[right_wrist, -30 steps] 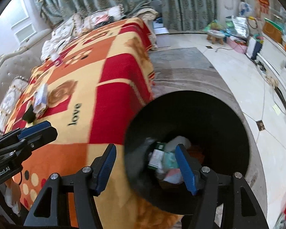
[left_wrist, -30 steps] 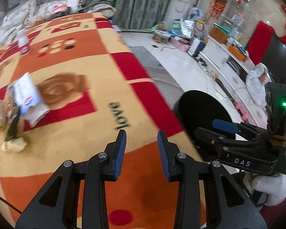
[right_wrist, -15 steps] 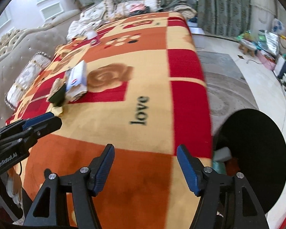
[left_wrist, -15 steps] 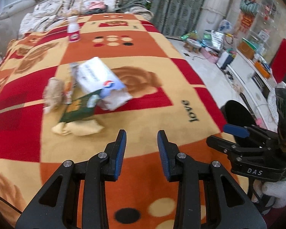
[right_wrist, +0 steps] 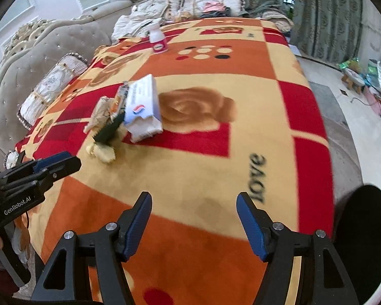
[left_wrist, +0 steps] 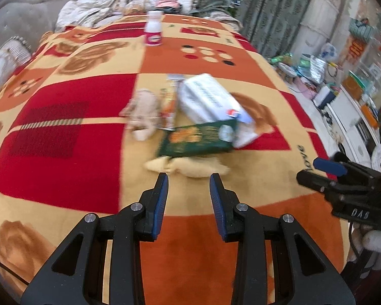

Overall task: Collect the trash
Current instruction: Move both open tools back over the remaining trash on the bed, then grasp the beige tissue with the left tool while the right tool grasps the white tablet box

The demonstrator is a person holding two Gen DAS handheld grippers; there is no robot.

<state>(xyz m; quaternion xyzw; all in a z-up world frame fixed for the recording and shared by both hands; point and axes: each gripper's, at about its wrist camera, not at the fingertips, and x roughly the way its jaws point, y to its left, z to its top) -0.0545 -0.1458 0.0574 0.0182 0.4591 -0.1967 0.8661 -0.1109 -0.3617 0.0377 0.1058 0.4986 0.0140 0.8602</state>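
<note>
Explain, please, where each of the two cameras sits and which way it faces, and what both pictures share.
Left wrist view: sits on the left hand-held gripper, looks forward and down over the blanket at the trash pile; the right hand-held gripper shows at the right edge.
Right wrist view: sits on the right hand-held gripper, faces the same blanket; the left hand-held gripper shows at the left edge, the black bin at lower right.
Shared: trash pile, white bottle, blanket.

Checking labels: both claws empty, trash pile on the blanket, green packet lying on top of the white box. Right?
Not quite. The green packet lies in front of the white box, resting on the yellow crumpled scrap, as the left wrist view shows. Both claws are empty; the pile is on the blanket.
</note>
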